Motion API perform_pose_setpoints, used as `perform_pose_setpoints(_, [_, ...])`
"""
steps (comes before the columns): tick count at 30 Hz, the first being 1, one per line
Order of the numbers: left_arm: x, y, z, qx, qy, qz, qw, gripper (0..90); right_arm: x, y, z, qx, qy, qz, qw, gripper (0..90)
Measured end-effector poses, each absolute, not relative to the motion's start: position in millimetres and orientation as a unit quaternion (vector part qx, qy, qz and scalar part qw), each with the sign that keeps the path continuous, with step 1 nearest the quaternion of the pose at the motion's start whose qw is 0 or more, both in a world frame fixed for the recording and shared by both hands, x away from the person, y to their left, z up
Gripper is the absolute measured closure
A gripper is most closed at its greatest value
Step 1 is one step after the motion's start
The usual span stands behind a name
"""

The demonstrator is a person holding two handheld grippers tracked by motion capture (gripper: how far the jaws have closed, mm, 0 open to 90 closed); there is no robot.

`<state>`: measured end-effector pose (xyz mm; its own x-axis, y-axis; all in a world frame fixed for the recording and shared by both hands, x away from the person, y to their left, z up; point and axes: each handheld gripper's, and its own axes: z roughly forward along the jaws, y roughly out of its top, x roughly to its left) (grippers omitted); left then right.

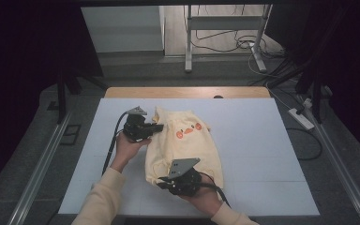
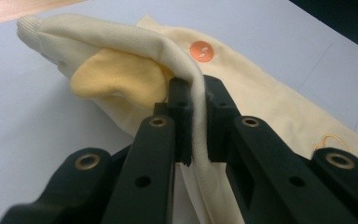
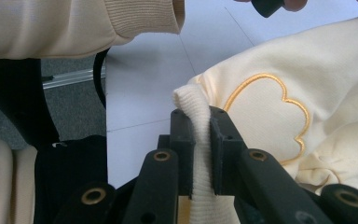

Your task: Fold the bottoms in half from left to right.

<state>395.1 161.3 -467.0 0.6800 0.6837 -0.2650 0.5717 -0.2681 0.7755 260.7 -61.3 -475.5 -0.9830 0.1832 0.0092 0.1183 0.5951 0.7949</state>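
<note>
A small cream-yellow garment (image 1: 183, 145) with orange motifs lies on the white sheet (image 1: 262, 140) mid-table. My left gripper (image 1: 157, 127) is at its upper left edge, shut on a fold of the cloth. In the left gripper view the fabric (image 2: 135, 51) drapes over and between the jaws of that gripper (image 2: 196, 119), beside an orange button (image 2: 201, 50). My right gripper (image 1: 161, 183) is at the garment's near left corner, shut on its ribbed hem. The right gripper view shows that rib (image 3: 193, 105) pinched in the right gripper (image 3: 201, 149), beside an embroidered gold outline (image 3: 279, 116).
The white sheet covers a wooden table (image 1: 187, 92); its bare right half (image 1: 272, 154) lies beside the garment. A metal stand (image 1: 225, 28) and cables sit on the floor beyond. A cream sleeve (image 3: 98, 18) crosses the top of the right gripper view.
</note>
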Motion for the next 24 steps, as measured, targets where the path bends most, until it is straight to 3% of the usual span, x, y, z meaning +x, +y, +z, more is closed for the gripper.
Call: perform_pose_setpoints(24, [397.9, 153.2, -468.0, 0.794, 0.389, 0.056, 0.463, 83.1, 263.2, -86.9, -482.6, 0.118, 0.889, 0.441, 0.029, 81.2])
